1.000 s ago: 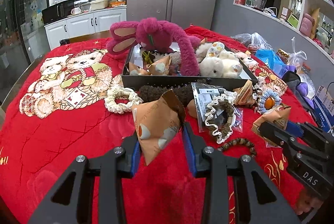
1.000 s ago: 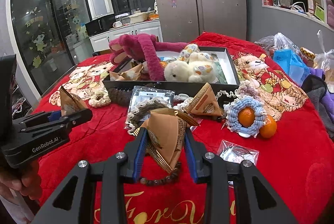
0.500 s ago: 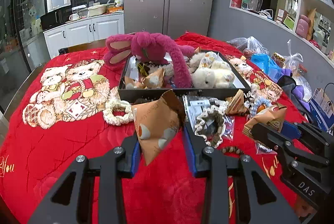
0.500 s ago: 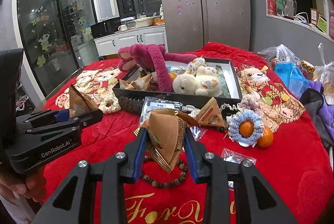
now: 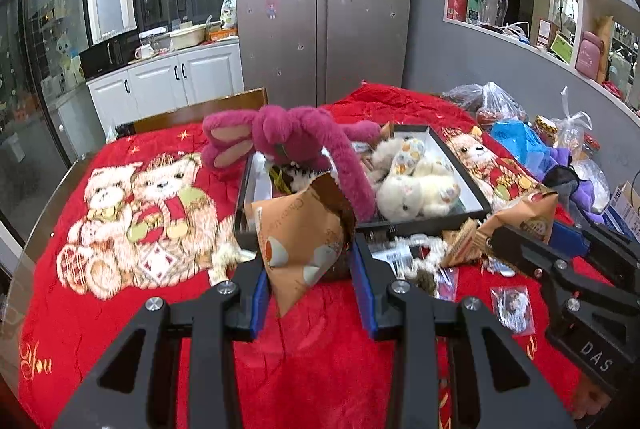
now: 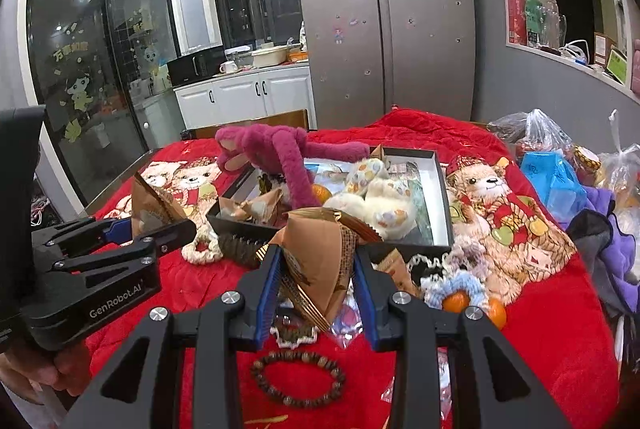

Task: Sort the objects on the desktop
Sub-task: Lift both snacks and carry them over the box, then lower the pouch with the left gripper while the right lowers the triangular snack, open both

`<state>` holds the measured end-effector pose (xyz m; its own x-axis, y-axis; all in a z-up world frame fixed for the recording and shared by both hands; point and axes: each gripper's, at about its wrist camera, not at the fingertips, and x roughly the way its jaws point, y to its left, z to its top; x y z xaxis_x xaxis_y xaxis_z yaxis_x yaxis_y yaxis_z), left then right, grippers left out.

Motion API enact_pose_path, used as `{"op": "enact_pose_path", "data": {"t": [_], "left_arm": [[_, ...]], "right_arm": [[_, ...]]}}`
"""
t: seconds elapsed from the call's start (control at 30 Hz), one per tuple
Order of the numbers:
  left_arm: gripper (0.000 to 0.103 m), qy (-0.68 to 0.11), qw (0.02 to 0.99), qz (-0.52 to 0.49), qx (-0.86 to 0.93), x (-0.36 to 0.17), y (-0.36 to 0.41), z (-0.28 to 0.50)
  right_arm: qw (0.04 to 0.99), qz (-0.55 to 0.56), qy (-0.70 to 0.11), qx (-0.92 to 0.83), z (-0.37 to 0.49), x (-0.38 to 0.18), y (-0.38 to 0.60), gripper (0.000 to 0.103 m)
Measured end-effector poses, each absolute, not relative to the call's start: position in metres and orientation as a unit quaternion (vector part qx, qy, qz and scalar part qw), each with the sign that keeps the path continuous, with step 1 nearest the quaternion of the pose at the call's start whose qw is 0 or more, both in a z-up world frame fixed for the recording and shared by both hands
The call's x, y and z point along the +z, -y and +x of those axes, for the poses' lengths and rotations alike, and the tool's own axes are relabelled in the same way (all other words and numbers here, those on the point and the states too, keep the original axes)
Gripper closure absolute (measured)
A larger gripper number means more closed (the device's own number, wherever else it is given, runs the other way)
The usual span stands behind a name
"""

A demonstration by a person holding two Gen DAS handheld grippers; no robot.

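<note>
My left gripper is shut on an orange-brown pyramid-shaped snack packet, held above the red cloth just in front of the black tray. My right gripper is shut on a similar brown packet, also lifted clear of the table. Each gripper shows in the other's view: the right gripper at the right side, the left gripper at the left side. The tray holds a pink plush rabbit, a white plush toy and more packets.
A bead bracelet, oranges in a crochet holder, a crochet ring and small plastic bags lie in front of the tray. Plastic bags and purple cloth crowd the right side. A hand holds the left gripper.
Both grippers have risen with their packets still gripped. The table items now sit lower in both views, and the bracelet under the right gripper shows fully.
</note>
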<state>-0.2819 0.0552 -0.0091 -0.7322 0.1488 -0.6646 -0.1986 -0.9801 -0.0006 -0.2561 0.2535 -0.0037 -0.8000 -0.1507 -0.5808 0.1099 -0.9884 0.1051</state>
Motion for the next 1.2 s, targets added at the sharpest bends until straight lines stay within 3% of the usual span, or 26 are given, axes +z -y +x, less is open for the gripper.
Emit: {"op": "enact_pose_path", "data": {"t": [0.63,1.2], "left_arm": [[0.066,-0.026,0.070,-0.382,0.921,-0.037,-0.055,-0.413],[0.066,-0.046,0.074,-0.409,0.908,-0.081,-0.047,-0.438]], "right_arm": [[0.072,0.343,0.002,-0.936,-0.387,-0.003,-0.258,0.068],[0.085,0.378,-0.003,-0.922,-0.449,-0.047,-0.245,0.068]]}}
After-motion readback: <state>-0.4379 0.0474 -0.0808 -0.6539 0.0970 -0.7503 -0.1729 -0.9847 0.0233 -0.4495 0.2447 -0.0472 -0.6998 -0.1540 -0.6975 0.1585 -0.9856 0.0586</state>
